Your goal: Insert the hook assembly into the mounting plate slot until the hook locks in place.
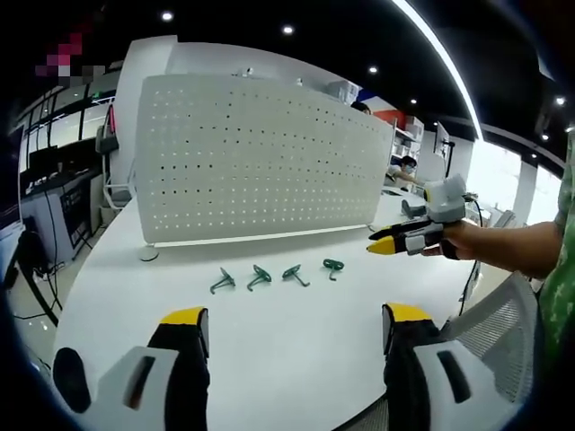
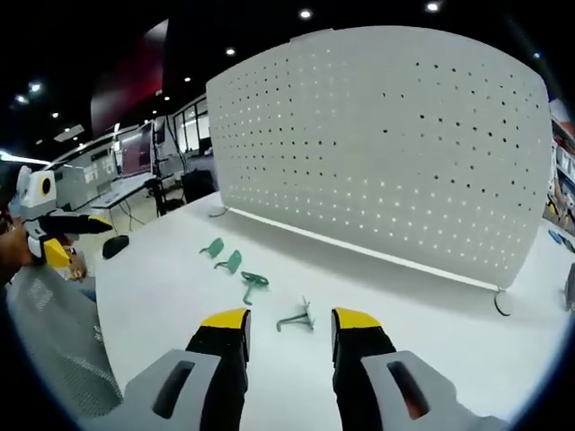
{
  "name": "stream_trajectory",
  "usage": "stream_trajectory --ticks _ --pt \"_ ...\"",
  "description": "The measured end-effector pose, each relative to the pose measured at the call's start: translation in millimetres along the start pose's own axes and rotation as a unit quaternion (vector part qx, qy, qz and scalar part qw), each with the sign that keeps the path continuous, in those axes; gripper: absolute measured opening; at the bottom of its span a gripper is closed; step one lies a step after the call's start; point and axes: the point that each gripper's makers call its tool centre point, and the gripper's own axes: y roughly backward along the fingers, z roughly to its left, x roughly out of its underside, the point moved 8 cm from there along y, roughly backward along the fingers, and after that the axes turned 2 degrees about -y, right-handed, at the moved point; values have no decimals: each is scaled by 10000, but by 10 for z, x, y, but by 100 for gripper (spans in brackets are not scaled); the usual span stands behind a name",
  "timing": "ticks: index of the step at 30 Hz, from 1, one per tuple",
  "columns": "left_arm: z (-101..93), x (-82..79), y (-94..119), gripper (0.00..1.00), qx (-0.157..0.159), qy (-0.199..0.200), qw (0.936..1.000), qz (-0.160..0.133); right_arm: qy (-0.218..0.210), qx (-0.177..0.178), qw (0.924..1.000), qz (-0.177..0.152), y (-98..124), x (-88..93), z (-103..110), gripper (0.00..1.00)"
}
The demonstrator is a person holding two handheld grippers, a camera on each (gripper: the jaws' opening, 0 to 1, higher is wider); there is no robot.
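Right tongs [image 2: 287, 328] are apart w/ nothing between them, hovering over the white tabletop [image 2: 162, 287]; the nearest green hook [image 2: 296, 319] lies just beyond the tips at abt 12 o'clock, so that's the one to take. Three more hooks [image 2: 235, 262] trail off toward 10 o'clock. Left tongs [image 1: 296, 328] also apart & empty, low over the tabletop, w/ the hook row at 12 o'clock in the left gripper view and the pegboard [image 1: 260, 162], i.e. the mounting plate, upright behind. Step in hand looks like the pick: come down straight, close across the hook's shank, not its curl, so the insert end stays free. Left side should prob. stay clear, keep pegboard + hooks in frame.
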Motion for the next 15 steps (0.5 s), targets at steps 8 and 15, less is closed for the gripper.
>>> stream_trajectory --ticks 8,15 --pt "9 15 -6 79 -10 0 10000 44 47 31 10000 67 -169 75 -71 27" --pt "4 10 -2 78 -45 -23 10000 48 158 38 9997 208 -300 155 -138 23"
